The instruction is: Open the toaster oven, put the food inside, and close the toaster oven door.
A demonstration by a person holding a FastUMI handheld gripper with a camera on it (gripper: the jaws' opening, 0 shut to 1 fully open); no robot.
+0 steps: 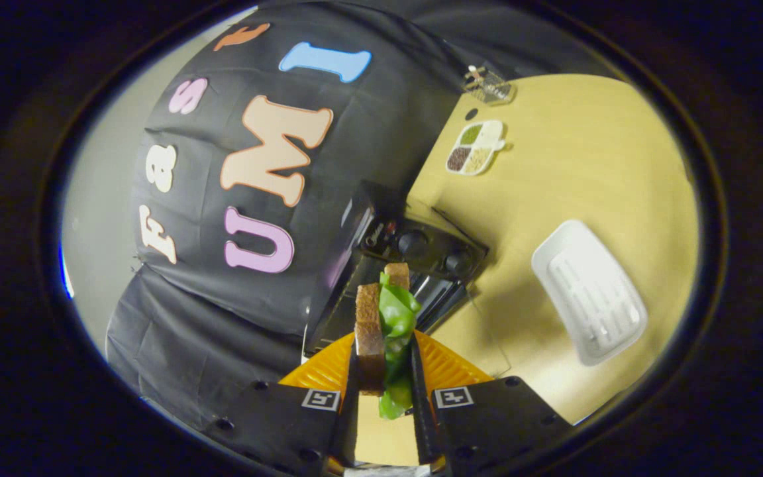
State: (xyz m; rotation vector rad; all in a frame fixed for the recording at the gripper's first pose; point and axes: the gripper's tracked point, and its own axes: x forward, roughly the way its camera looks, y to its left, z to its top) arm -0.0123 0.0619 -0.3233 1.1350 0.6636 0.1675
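My gripper [385,377] is shut on a sandwich [381,324] made of two brown bread slices with green lettuce between them; it stands on edge between my fingers and is lifted above an orange plate [451,371]. Just beyond the sandwich stands the black toaster oven [414,248] with two knobs on its panel. Its glass door [474,331] lies open and flat on the wooden table [573,172], and the rack [438,291] shows inside. The view is tilted, so the table runs up to the right.
A white ridged tray [587,291] lies on the table to the right of the oven. Farther off are a small divided dish of grains [475,147] and a clear little object [487,85] by the table's far edge.
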